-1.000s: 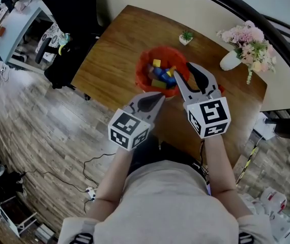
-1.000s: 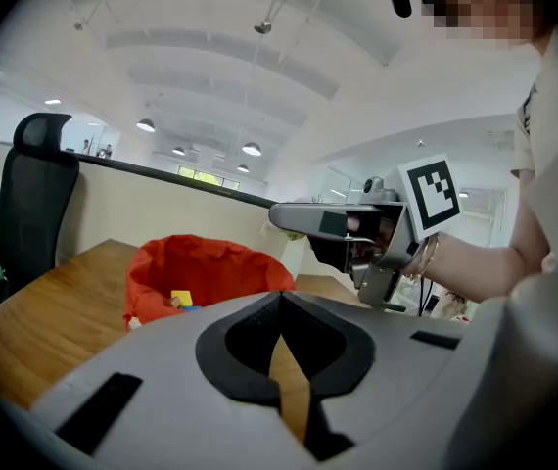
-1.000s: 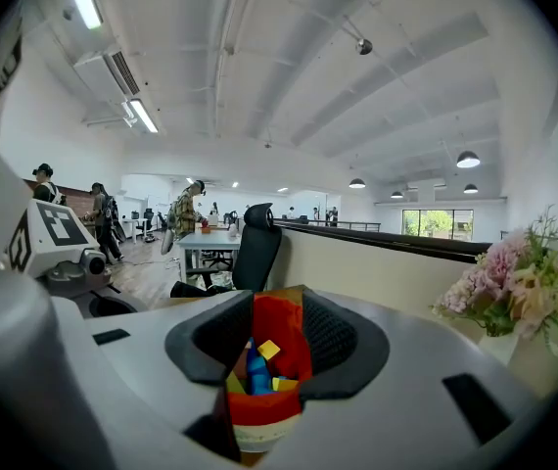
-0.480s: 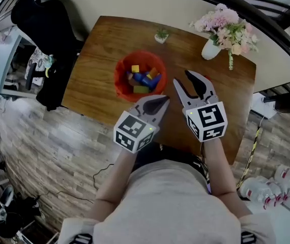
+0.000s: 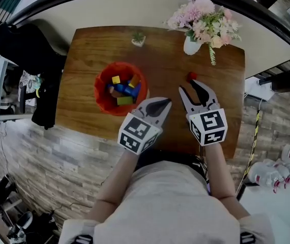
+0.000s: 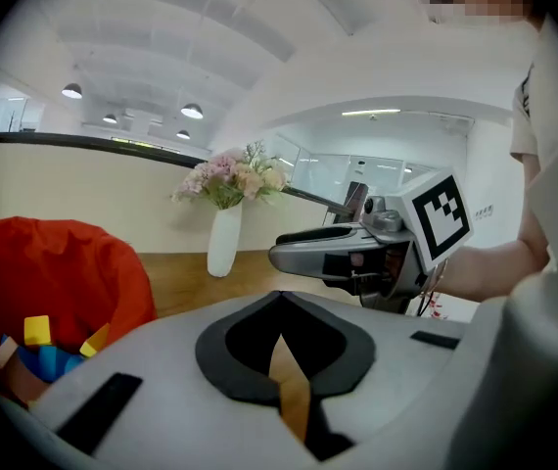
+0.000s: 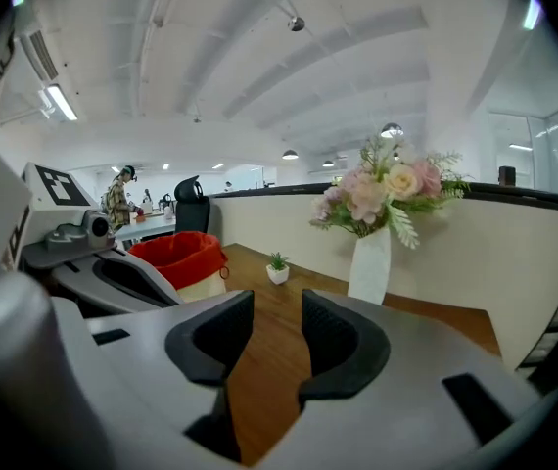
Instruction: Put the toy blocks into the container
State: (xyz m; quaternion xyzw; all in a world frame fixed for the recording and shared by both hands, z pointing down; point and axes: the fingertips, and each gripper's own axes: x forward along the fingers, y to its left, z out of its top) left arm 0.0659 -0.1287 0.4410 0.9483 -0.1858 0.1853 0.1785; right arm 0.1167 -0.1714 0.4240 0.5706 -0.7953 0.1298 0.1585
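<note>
Two tongs hang over the near edge of the worktop [image 5: 157,60], side by side and not touching. The left tongs [image 5: 163,104] have their pads pressed together on nothing, so I take that hand to be idle. The right tongs [image 5: 187,87] stand partly open and empty, the gap aimed along the wood as if readied for a pick. At twelve o'clock from them, just past the tips, a small red piece [image 5: 191,76] lies alone; it is probably a stray block, though too small to be sure. The toy blocks [image 5: 124,90] that can be made out, yellow, blue and green among them, lie heaped in the red container [image 5: 99,88], near the left tongs at about ten o'clock. Farther out, a white vase of pink flowers [image 5: 192,44] stands at twelve o'clock and a tiny potted plant [image 5: 138,38] at eleven, both clear of the red piece. The left tongs do sit between that piece and the container, so a carry across would likely have to pass over them. Bottles [image 5: 280,169] stand on the floor at four o'clock.
</note>
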